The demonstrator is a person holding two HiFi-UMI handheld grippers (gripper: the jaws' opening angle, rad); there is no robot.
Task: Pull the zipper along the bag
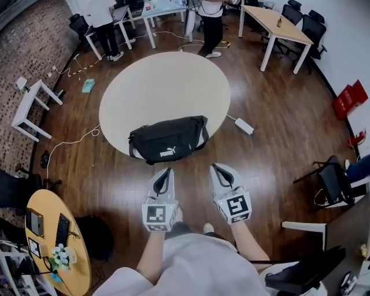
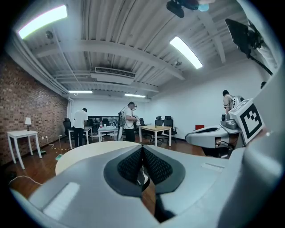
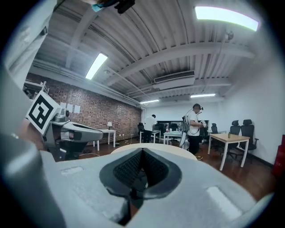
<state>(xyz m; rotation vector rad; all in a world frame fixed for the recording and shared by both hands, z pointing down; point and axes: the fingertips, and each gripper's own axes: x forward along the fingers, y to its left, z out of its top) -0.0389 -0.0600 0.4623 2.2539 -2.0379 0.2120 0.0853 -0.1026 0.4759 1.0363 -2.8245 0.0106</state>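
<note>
A black bag (image 1: pixel 168 139) with white print lies at the near edge of a round cream table (image 1: pixel 165 95) in the head view. My left gripper (image 1: pixel 165 171) hangs just below the bag's left half, short of the table edge, jaws shut with nothing between them. My right gripper (image 1: pixel 217 167) is beside it, below the bag's right end, also shut and empty. Both point up and forward. In the left gripper view the left gripper (image 2: pixel 142 149) has its pads meeting above the tabletop (image 2: pixel 89 151). The right gripper (image 3: pixel 142 153) shows the same in the right gripper view. The bag is hidden in both gripper views.
A white power strip (image 1: pixel 244 126) lies on the wooden floor right of the table. People stand at desks (image 1: pixel 151 11) far back. A wooden table (image 1: pixel 276 24) with chairs is at the back right, a small white table (image 1: pixel 29 104) at the left, a round desk (image 1: pixel 58 243) near left.
</note>
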